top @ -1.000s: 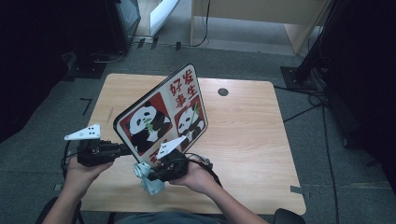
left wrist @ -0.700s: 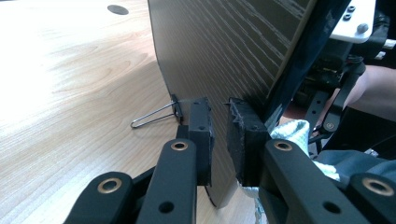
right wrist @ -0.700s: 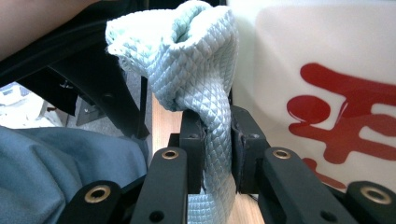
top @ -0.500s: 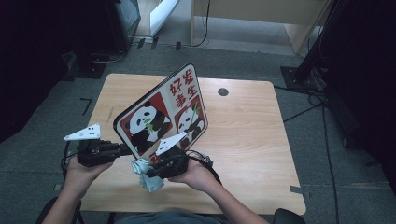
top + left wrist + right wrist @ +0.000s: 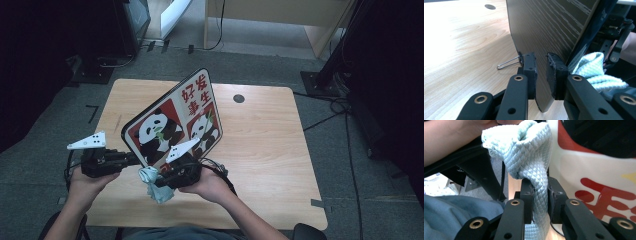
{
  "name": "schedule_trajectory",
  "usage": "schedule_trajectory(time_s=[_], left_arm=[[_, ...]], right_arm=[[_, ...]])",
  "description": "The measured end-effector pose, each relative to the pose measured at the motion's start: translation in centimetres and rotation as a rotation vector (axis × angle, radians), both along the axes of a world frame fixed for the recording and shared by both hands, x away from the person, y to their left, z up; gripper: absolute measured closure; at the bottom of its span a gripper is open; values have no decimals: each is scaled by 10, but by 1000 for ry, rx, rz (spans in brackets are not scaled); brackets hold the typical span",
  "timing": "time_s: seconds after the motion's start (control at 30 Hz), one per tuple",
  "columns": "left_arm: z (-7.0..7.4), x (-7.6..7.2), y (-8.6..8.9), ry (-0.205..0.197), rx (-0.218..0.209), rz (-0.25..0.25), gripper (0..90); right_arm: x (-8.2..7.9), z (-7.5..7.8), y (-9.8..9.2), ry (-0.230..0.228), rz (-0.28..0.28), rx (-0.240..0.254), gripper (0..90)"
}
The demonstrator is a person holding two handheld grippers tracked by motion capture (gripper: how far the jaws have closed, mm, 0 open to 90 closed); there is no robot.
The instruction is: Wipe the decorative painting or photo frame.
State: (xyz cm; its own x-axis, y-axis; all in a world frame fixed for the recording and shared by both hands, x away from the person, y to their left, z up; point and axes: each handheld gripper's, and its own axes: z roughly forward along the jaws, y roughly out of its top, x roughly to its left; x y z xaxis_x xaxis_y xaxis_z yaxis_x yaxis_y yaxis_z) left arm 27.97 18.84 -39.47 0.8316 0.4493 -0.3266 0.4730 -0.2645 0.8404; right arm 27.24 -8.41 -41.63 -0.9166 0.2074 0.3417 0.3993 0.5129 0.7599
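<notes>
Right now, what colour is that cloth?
Pale mint-blue with a diamond weave; the cloth shows best in the right gripper view.

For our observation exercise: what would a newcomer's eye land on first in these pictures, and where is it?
First the panda board, tilted up over the near left of the table, its lower edge between the left claw jaws. Next the pale blue cloth, pinched in the right claw beside the board's printed face. A small wire clip juts from the board's wood-grain back.
</notes>
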Motion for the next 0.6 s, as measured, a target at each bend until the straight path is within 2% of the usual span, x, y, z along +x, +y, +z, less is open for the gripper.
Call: schedule_trajectory(time_s=[0.6], left_arm=[[-1, 1, 8, -4, 8, 21, 795]], right_arm=[[6, 23, 9, -6, 2, 5, 778]])
